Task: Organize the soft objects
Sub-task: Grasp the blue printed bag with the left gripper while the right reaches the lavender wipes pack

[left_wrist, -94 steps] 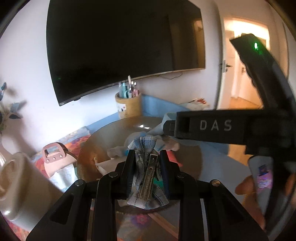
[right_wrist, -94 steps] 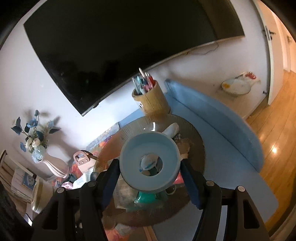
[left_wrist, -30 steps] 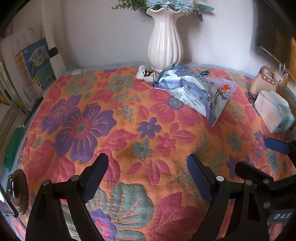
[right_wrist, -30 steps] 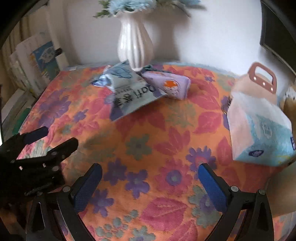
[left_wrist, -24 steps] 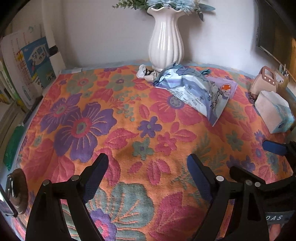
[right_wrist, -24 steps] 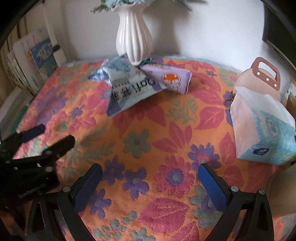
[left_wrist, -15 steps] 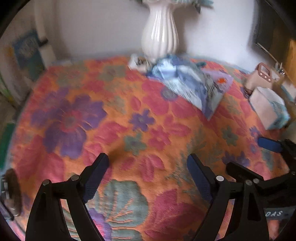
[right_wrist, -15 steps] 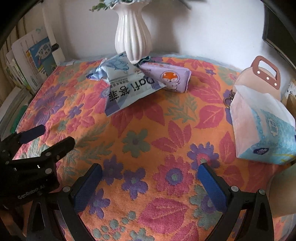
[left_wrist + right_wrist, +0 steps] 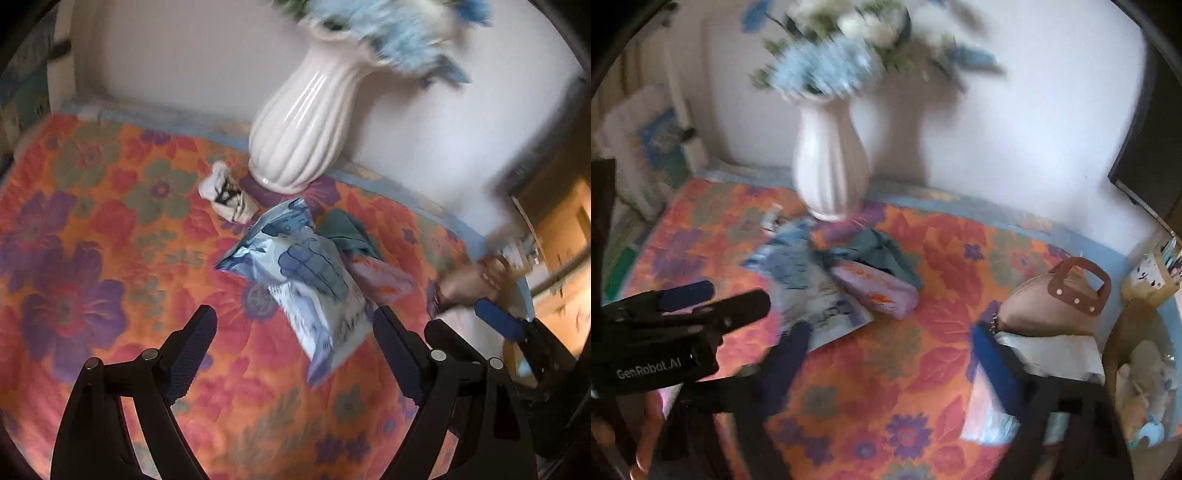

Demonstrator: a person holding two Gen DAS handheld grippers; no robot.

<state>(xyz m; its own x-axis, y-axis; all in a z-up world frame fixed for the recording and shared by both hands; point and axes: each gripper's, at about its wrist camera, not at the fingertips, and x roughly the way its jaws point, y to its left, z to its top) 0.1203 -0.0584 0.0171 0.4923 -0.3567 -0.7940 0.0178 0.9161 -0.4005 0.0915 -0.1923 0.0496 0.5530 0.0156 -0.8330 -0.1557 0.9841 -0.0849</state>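
Observation:
A blue-and-white plastic pack (image 9: 306, 280) lies on the flowered cloth just beyond my left gripper (image 9: 291, 332), which is open and empty. Beside the pack lie a purple pouch (image 9: 380, 277), a teal cloth (image 9: 347, 232) and a rolled white sock (image 9: 229, 195). My right gripper (image 9: 890, 354) hovers over bare cloth. Its jaws are closing with nothing between them. The pack (image 9: 805, 280), pouch (image 9: 879, 284) and teal cloth (image 9: 882, 247) lie ahead of it to the left. Each gripper shows in the other's view: right gripper (image 9: 476, 328), left gripper (image 9: 716, 295).
A white ribbed vase (image 9: 306, 129) with blue flowers stands against the wall behind the pile. A tan bag with a brown handle (image 9: 1052, 302) and a tissue pack (image 9: 1049, 354) sit right. A wicker basket (image 9: 1123, 332) holding soft things is far right. Books lean at the left edge.
Both grippers moved toward the vase and the pile, and the left view rolled. The right jaws have narrowed. Three seconds ago each held something over the basket; now both are empty.

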